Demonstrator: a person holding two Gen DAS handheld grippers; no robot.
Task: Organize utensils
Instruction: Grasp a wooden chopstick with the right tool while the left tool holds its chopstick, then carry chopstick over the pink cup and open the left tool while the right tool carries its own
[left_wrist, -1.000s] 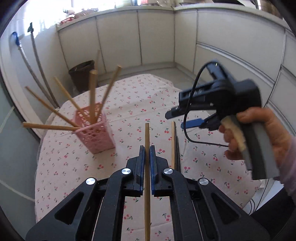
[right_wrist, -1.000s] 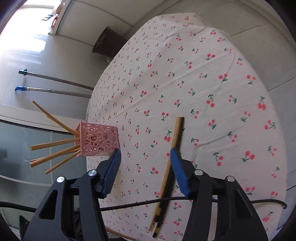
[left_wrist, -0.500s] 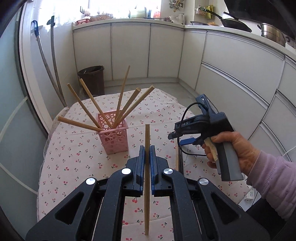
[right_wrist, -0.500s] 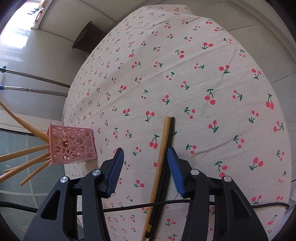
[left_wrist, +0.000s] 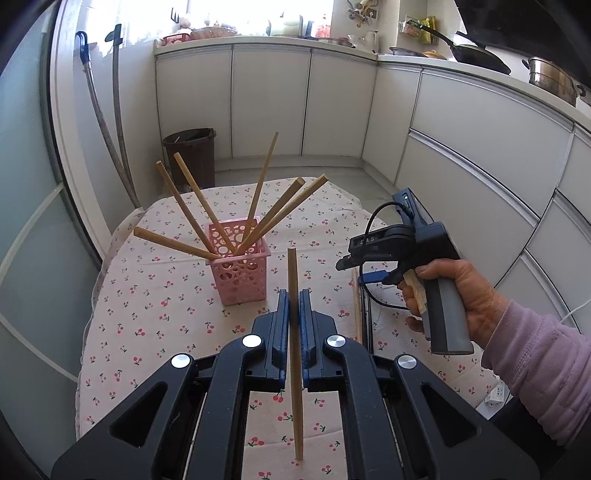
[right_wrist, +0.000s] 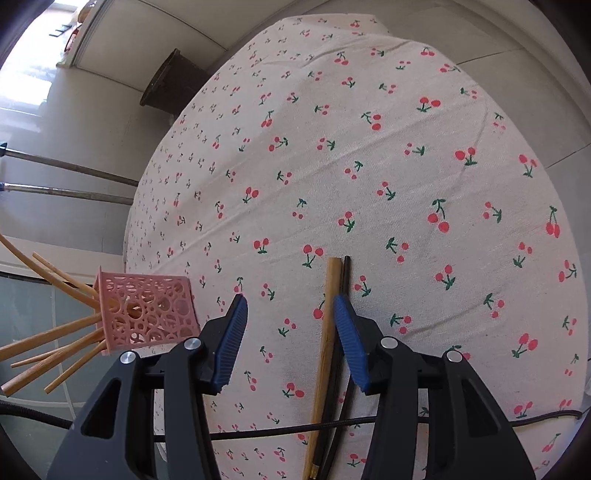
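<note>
My left gripper (left_wrist: 294, 295) is shut on a wooden chopstick (left_wrist: 295, 354), held upright above the table, short of a pink perforated holder (left_wrist: 242, 273) with several wooden chopsticks fanned out of it. My right gripper (right_wrist: 288, 306) is open, low over a wooden chopstick (right_wrist: 325, 350) and a black chopstick (right_wrist: 341, 284) lying side by side on the cloth. Both also show in the left wrist view: the wooden (left_wrist: 355, 306) and the black one (left_wrist: 367, 325). The holder shows at left in the right wrist view (right_wrist: 147, 314).
The round table has a cherry-print cloth (right_wrist: 369, 166). A brown bin (left_wrist: 192, 155) and white cabinets (left_wrist: 269, 103) stand behind it. Two long poles (left_wrist: 110, 129) lean at the left wall. A black cable (right_wrist: 277, 430) hangs under my right gripper.
My left gripper has risen and tilted up with its chopstick, so the holder now looks farther below. My right gripper has dropped closer to the two chopsticks on the cloth.
</note>
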